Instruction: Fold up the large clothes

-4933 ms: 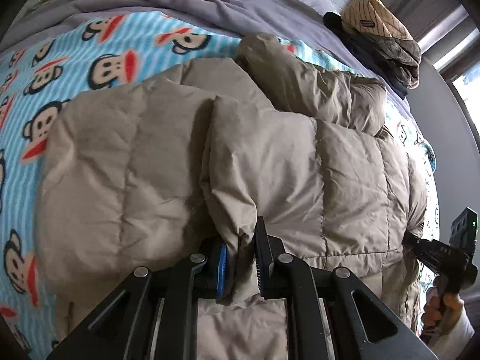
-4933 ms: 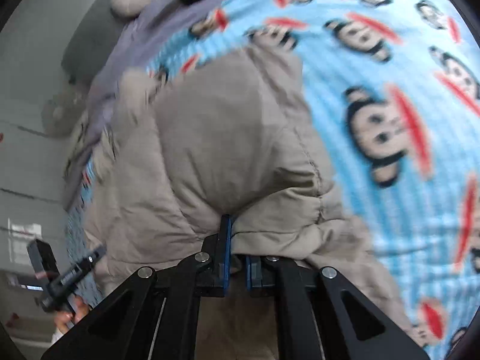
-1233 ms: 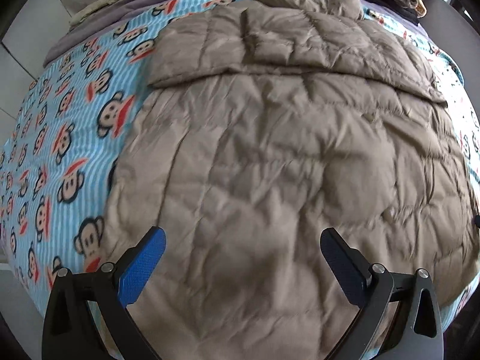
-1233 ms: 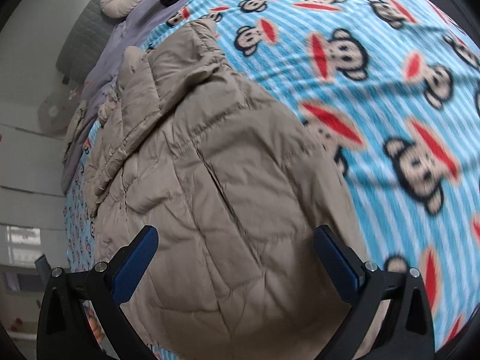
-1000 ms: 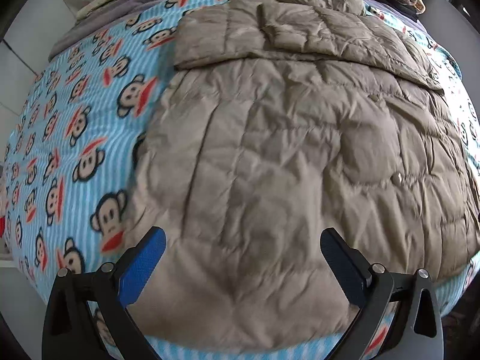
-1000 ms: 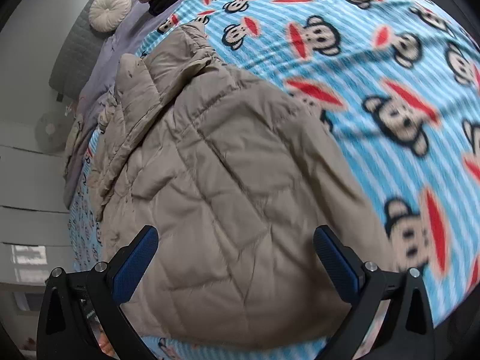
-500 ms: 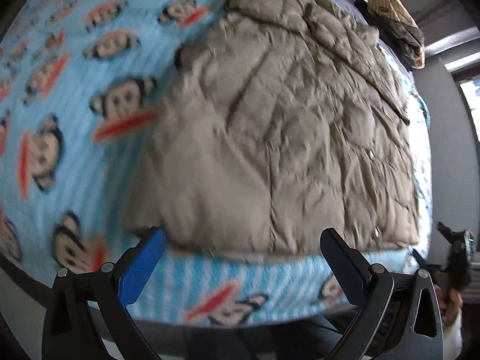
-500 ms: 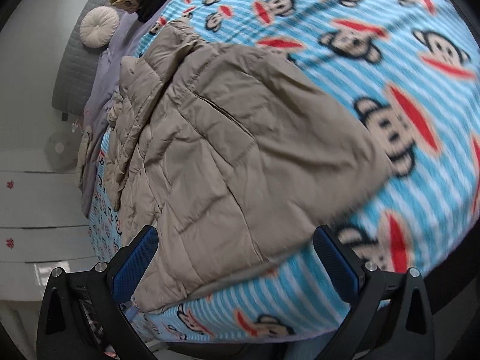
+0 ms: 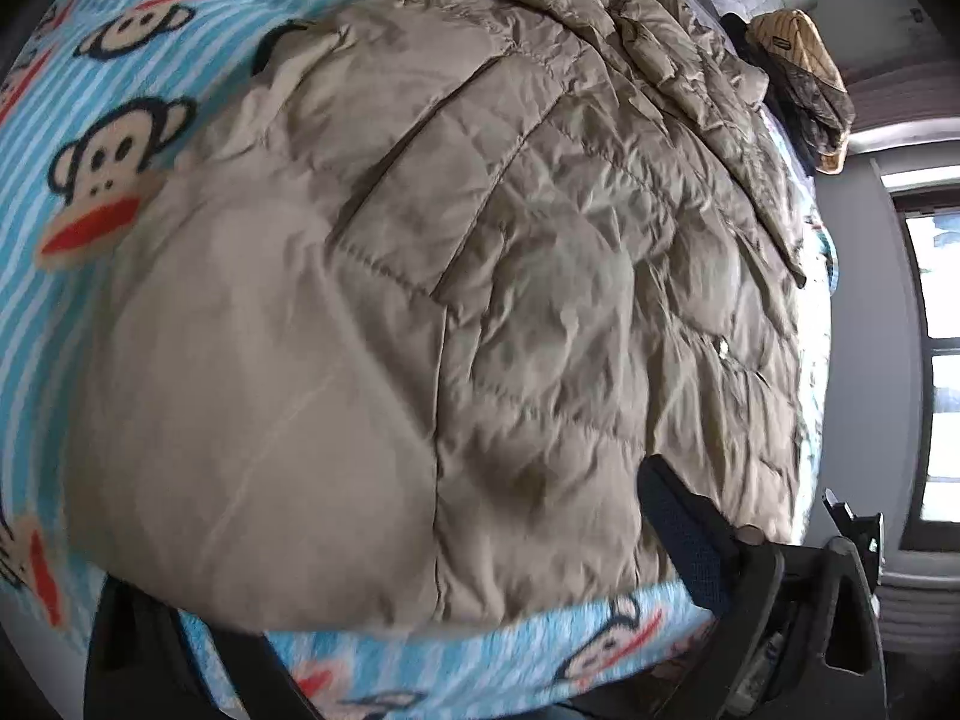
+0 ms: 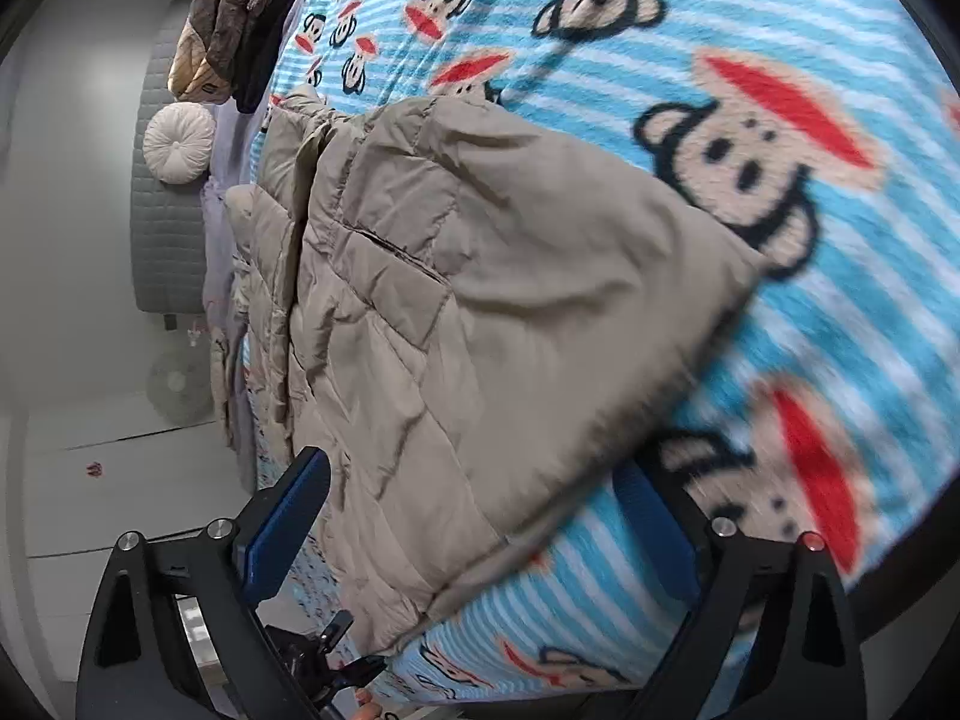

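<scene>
A beige quilted puffer jacket (image 9: 480, 300) lies spread on the bed, sleeves folded in at its far end; it also shows in the right wrist view (image 10: 456, 312). My left gripper (image 9: 432, 588) is open at the jacket's near hem corner; the hem bulges over the left finger and hides it, while the right finger (image 9: 684, 534) shows. My right gripper (image 10: 480, 528) is open, with the other hem corner lying between its fingers. The left gripper also shows in the right wrist view (image 10: 324, 678).
The bed has a blue striped monkey-print blanket (image 9: 120, 90), also in the right wrist view (image 10: 780, 120). A clothes pile (image 9: 804, 78) lies near the headboard, by a round white cushion (image 10: 179, 143). A window (image 9: 936, 360) is at right.
Both grippers let go of the jacket and opened wide, then pulled back and dropped to its near hem. Now each stands at a hem corner by the bed edge.
</scene>
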`<control>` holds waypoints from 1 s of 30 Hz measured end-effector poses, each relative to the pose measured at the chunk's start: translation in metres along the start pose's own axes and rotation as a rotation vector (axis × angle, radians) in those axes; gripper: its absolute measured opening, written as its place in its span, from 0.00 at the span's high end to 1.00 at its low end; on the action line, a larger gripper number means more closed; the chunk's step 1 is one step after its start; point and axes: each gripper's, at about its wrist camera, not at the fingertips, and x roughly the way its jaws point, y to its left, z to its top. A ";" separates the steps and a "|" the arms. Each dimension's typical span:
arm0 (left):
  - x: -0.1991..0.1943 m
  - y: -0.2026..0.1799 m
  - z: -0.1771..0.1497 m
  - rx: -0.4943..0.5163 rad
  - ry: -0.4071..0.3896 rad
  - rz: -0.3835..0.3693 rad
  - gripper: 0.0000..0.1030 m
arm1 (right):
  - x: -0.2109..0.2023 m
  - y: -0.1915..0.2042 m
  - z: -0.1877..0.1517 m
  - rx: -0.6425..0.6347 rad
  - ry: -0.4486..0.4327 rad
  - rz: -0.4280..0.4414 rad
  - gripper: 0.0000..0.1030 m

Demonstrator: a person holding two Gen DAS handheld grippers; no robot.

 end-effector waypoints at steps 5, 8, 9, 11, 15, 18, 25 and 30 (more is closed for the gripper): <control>-0.004 0.006 0.005 -0.022 0.004 0.058 0.86 | 0.012 -0.007 0.006 0.039 0.045 -0.043 0.82; -0.030 -0.004 0.012 -0.008 -0.041 0.042 0.86 | 0.013 -0.003 0.008 0.030 0.057 -0.036 0.90; -0.036 -0.006 0.014 -0.002 -0.051 0.037 0.86 | 0.011 0.005 0.010 -0.004 0.064 -0.038 0.90; -0.054 -0.018 0.022 0.023 -0.081 0.030 0.86 | 0.008 0.023 0.015 -0.065 0.076 -0.036 0.91; -0.091 -0.048 0.053 0.056 -0.168 0.028 0.86 | 0.004 0.070 0.035 -0.192 0.087 -0.026 0.91; -0.113 -0.064 0.079 0.067 -0.236 0.024 0.86 | 0.003 0.114 0.060 -0.277 0.077 0.006 0.91; -0.137 -0.116 0.167 0.125 -0.405 0.052 0.86 | 0.025 0.230 0.128 -0.501 0.068 0.083 0.91; -0.114 -0.128 0.238 0.112 -0.422 0.084 0.86 | 0.071 0.291 0.175 -0.577 0.048 0.056 0.91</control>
